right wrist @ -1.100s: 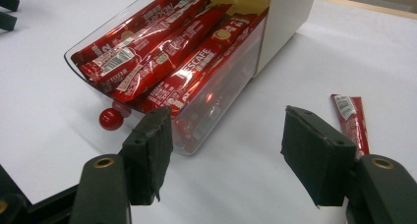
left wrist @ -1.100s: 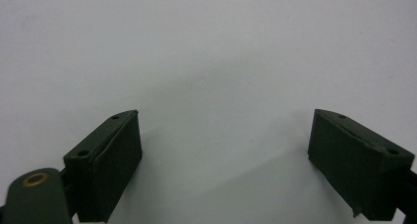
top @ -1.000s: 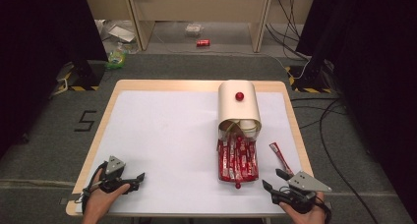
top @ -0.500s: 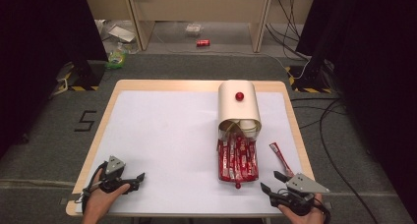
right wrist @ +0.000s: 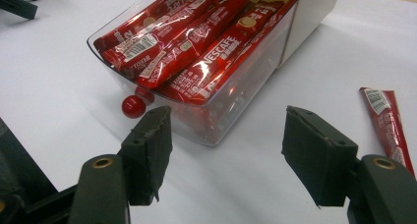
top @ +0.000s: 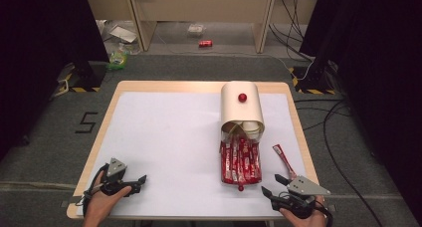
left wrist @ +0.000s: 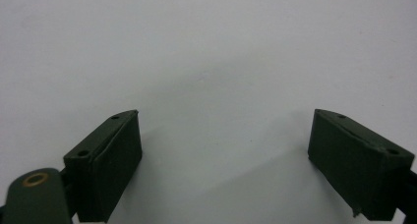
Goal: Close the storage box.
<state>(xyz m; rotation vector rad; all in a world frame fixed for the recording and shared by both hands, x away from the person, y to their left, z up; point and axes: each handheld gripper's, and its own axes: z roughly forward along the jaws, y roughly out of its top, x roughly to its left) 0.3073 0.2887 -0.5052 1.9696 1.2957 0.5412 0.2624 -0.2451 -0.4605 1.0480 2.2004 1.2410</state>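
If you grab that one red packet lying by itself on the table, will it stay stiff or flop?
The loose red packet looks thin and flat, so it would probably bend and droop. Its shiny wrapper may be slippery. It seems light for its size, and being flat it is unlikely to roll.

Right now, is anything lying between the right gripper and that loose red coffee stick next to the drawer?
Nothing visible. The right gripper sits open at the table's near edge, and the loose stick lies on bare white tabletop just beyond its jaws, to the right of the clear drawer and apart from it.
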